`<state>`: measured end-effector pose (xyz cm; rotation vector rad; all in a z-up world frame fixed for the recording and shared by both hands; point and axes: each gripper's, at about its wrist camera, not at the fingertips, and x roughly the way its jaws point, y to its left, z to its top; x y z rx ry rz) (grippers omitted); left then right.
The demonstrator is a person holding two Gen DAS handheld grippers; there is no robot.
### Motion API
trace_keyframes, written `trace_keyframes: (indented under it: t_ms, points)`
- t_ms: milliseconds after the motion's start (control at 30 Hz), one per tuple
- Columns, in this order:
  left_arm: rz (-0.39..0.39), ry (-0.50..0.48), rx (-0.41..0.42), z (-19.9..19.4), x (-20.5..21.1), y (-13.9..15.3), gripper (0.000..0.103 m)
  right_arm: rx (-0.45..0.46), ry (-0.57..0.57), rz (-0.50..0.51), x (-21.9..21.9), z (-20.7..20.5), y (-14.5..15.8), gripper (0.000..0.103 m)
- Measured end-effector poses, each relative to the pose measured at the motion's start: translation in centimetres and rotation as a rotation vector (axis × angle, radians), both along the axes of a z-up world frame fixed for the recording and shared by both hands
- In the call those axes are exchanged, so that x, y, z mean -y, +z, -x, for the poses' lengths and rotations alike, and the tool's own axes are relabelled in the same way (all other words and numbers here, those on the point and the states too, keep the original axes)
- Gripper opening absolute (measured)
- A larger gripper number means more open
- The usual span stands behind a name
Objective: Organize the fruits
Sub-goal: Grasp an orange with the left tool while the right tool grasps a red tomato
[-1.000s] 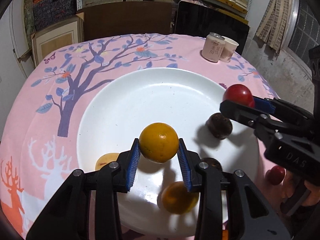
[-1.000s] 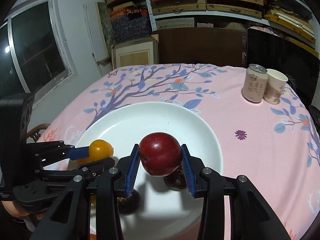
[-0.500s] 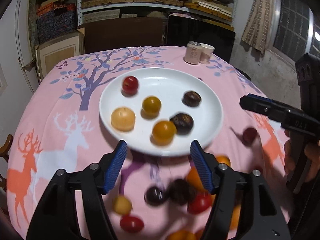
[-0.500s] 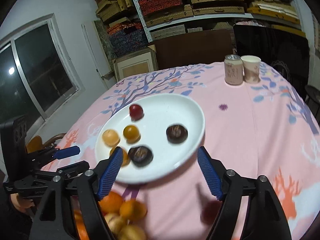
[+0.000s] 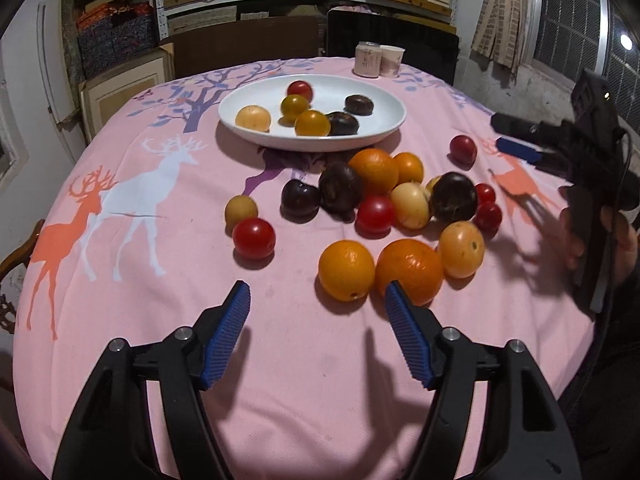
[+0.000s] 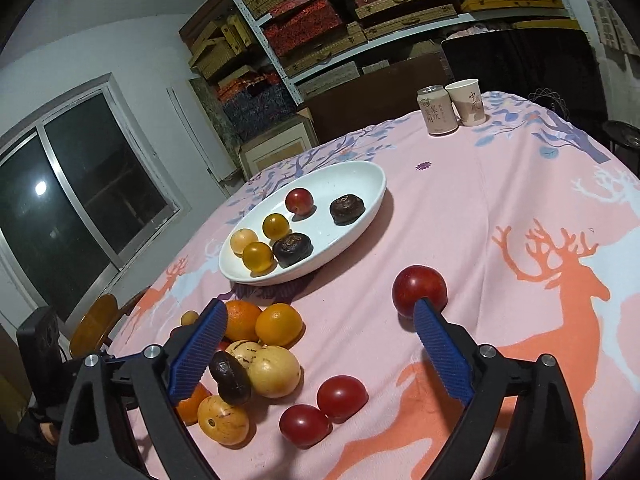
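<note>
near left gripper (image 5: pixel 318 304): bare cloth sitting between its wide jaws
ahead: 2 oranges (image 5: pixel 347 270) blocking the way
fruit pile (image 5: pixel 400 196): crowding the plate's (image 5: pixel 394 120) near rim
right side: cloth lying bare around 1 red plum (image 6: pixel 419 293)

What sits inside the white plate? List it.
The white plate holds six fruits: one red plum, two dark brown fruits, two orange-yellow ones and a pale yellow one. The plate floor beneath them is hidden.
</note>
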<state>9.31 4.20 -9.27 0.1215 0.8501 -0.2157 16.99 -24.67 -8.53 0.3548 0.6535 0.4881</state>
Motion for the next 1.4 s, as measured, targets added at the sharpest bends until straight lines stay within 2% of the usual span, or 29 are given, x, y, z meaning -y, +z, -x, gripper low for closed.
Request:
trace_keyframes:
  t_ms: [67, 267, 333, 500, 667, 733, 800, 833, 867, 900, 1000, 1133, 1300, 1400]
  points:
    - [-0.046, 0.017, -0.001, -0.2, 0.4, -0.6, 0.059, 0.018, -0.007, -0.001, 0.1, 0.3, 0.2, 0.095]
    - [-0.061, -0.023, 0.001, -1.6, 2.5, -1.4, 0.044, 0.018, -0.016, -0.029, 0.8, 0.4, 0.2, 0.095]
    - [-0.032, -0.031, -0.009, -2.4, 2.7, -1.5, 0.036, 0.011, -0.016, -0.032, 0.8, 0.3, 0.1, 0.095]
    - [0.035, -0.032, -0.018, -3.0, 2.0, -1.5, 0.036, 0.017, 0.010, -0.009, 0.2, 0.5, 0.2, 0.095]
    - [0.134, -0.001, -0.008, -2.9, 0.6, -1.3, 0.035, -0.063, 0.058, 0.090, -0.7, 1.0, -0.2, 0.095]
    - [0.167, 0.002, 0.012, -2.6, 0.2, -1.0, 0.035, -0.083, 0.099, 0.156, -1.4, 1.6, -0.5, 0.090]
    - [0.183, -0.003, 0.019, -2.6, 0.0, -0.9, 0.035, -0.075, 0.138, 0.243, -2.3, 2.5, -0.6, 0.064]
    - [0.185, -0.004, 0.018, -2.6, 0.1, -0.8, 0.035, -0.062, 0.157, 0.290, -2.9, 3.1, -0.6, 0.056]
    - [0.188, -0.005, 0.017, -2.6, 0.1, -0.9, 0.035, -0.052, 0.181, 0.322, -3.5, 3.6, -0.6, 0.043]
    - [0.191, -0.005, 0.015, -2.7, 0.1, -0.9, 0.036, -0.045, 0.214, 0.355, -4.3, 4.1, -0.8, 0.040]
    - [0.198, -0.004, 0.012, -2.7, 0.0, -0.9, 0.036, -0.051, 0.237, 0.431, -5.8, 4.5, -1.4, 0.040]
    - [0.205, -0.001, 0.018, -2.6, -0.2, -0.9, 0.036, -0.063, 0.240, 0.472, -6.4, 4.3, -1.5, 0.040]
    - [0.200, 0.002, 0.017, -2.5, -0.2, -0.9, 0.036, -0.056, 0.237, 0.612, -7.8, 4.9, -1.6, 0.042]
    - [0.205, 0.005, 0.017, -2.5, -0.3, -0.9, 0.036, -0.053, 0.244, 0.618, -8.1, 5.5, -1.2, 0.042]
